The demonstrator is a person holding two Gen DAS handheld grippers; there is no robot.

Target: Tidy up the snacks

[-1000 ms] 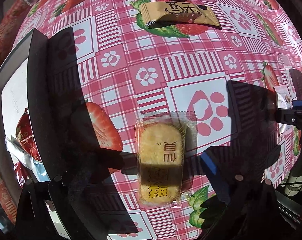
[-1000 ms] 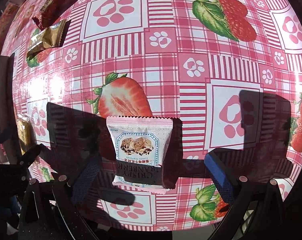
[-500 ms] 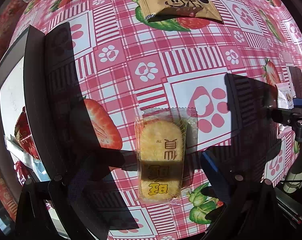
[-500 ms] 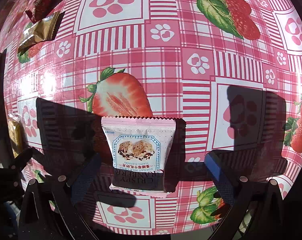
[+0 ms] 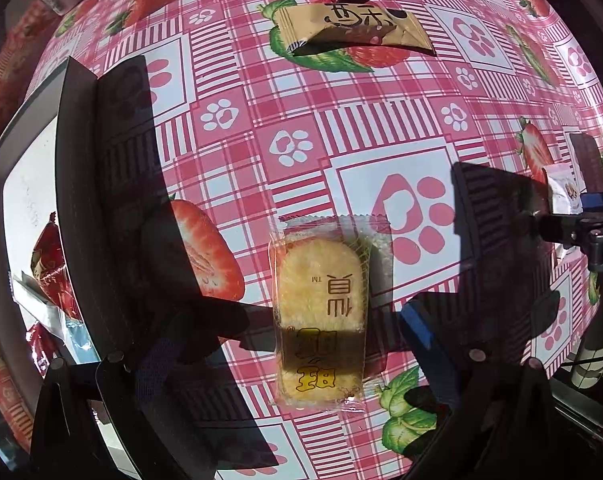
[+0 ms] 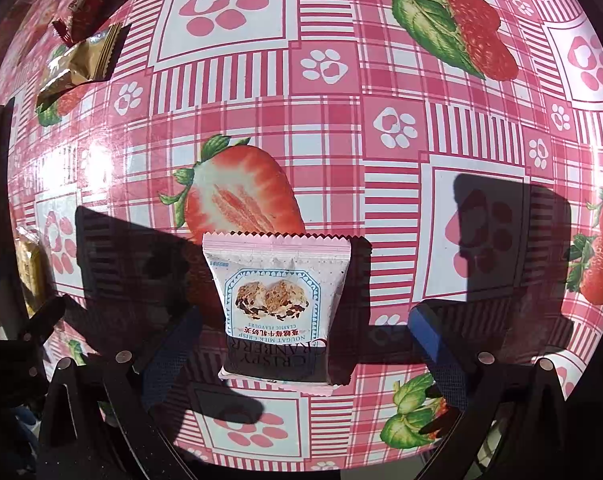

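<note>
Two claws, both spread | left claw (image 5: 301,344) straddles rice cracker packet (image 5: 321,320) lying flat on surface (image 5: 261,120) | right claw (image 6: 305,336) straddles nougat packet (image 6: 277,304), also flat | box (image 5: 77,200) at left holds red packets (image 5: 47,264)
</note>
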